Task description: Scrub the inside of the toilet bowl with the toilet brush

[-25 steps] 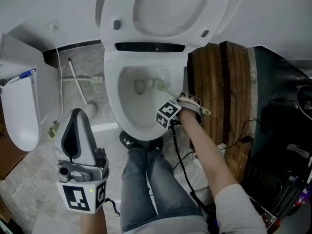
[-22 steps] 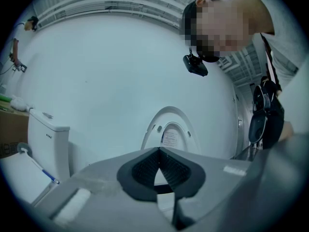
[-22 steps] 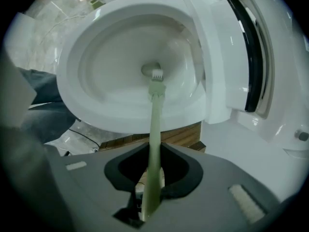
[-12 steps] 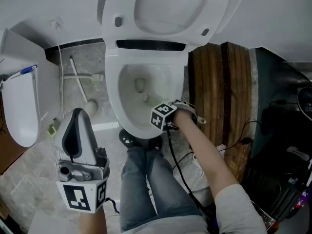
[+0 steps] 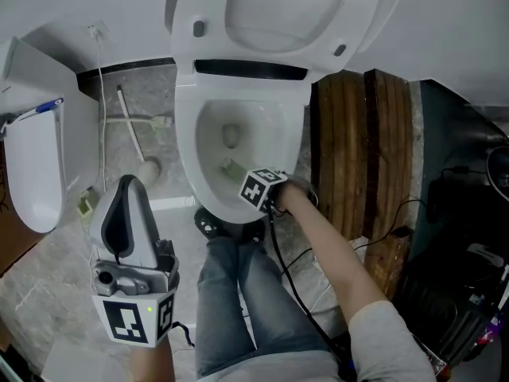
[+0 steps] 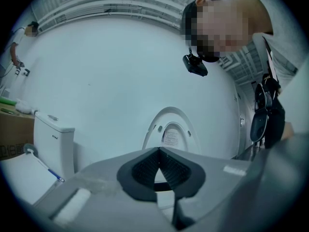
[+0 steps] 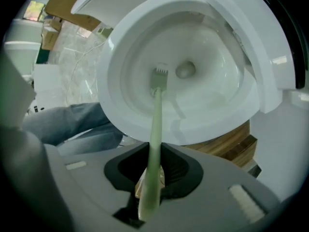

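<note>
The white toilet bowl [image 5: 208,183] stands open with its lid [image 5: 278,14] raised. My right gripper [image 5: 253,183] hangs over the bowl's near right rim, shut on the pale green toilet brush handle [image 7: 155,124]. The brush head [image 5: 231,167] rests low on the bowl's near inner wall, short of the drain [image 5: 231,136]. In the right gripper view the brush head [image 7: 159,76] lies just left of the drain [image 7: 185,70], and the jaws of that gripper [image 7: 153,170] clamp the handle. My left gripper [image 5: 127,189] is held off at the lower left, shut and empty [image 6: 159,151].
A second toilet [image 5: 36,173] stands at the left. Hoses [image 5: 131,138] lie on the tiled floor between the toilets. Wooden planks [image 5: 358,150] stand right of the bowl, with dark equipment [image 5: 465,237] beyond. The person's jeans-clad legs [image 5: 238,301] and a cable [image 5: 290,277] are below.
The right gripper has shifted left and toward the near rim, dragging the brush head from the bowl's far right side down to its near wall. The left gripper has stayed put.
</note>
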Motion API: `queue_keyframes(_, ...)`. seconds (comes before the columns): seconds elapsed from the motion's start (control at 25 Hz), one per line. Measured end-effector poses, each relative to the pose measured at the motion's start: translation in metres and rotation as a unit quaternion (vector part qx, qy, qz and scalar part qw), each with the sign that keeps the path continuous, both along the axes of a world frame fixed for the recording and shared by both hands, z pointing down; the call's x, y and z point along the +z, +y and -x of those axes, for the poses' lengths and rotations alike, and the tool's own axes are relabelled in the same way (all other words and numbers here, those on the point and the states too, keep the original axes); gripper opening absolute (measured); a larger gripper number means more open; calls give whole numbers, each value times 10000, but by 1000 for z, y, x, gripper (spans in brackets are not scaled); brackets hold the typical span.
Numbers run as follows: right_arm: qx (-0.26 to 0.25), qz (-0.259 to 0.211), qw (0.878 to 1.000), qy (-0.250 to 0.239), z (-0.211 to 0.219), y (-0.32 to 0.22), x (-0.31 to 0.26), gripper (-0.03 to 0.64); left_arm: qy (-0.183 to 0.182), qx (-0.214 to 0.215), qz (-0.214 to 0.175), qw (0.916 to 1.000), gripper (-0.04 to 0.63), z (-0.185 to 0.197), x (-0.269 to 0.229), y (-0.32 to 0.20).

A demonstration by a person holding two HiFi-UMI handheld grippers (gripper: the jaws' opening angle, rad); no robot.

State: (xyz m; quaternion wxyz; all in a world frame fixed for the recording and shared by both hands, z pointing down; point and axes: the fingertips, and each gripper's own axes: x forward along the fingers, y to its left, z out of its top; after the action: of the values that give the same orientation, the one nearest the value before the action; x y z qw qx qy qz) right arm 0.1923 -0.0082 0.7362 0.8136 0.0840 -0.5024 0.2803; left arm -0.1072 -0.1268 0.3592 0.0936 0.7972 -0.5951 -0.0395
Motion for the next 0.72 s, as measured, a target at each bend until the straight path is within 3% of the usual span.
queue_keyframes(0.16,979,171,9942,-412,14,13,2,80,0,-31,-7,10000,5,1,-1,1)
queue_keyframes(0.32,2058,256,9756,-724,28,22,2,81,-11,-37,-5,10000,5,0,-1,2)
queue_keyframes(0.56,3754,374,9162,-1350,65,27,7,81,-42,-29,27,10000,5,0,3,4)
queue_keyframes(0.72,4408,401,8823,-1601,84,24,12,83,-48,-42,32,10000,5,2,4,4)
